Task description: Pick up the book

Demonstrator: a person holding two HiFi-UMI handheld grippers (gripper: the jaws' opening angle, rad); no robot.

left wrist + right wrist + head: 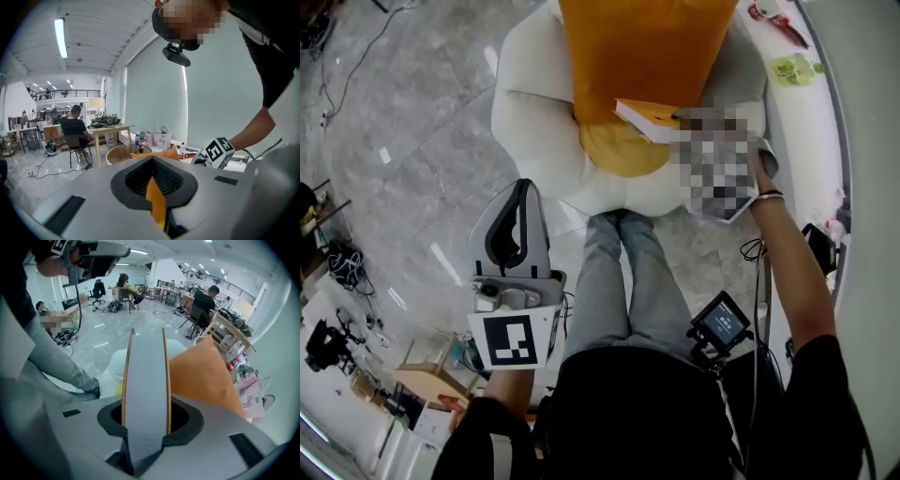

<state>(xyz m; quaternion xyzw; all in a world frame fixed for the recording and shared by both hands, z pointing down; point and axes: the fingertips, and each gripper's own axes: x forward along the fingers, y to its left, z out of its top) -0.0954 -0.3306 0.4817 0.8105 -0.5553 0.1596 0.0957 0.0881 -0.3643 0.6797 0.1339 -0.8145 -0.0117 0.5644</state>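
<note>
Right gripper (146, 411) clamped on thick white-paged book with orange covers (145, 371), held over puffy white beanbag (534, 122), by lower edge of orange cushion (647, 47). Tip: keep squeeze steady, lift straight, no tilting.

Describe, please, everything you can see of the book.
The book is thick, closed, with thin orange covers and a pale grey-white page block. The right hand-held gripper clamps it across its thickness, page edges facing that gripper's camera. It is held over the orange cushion on the white beanbag; contact with the cushion cannot be told.
</note>
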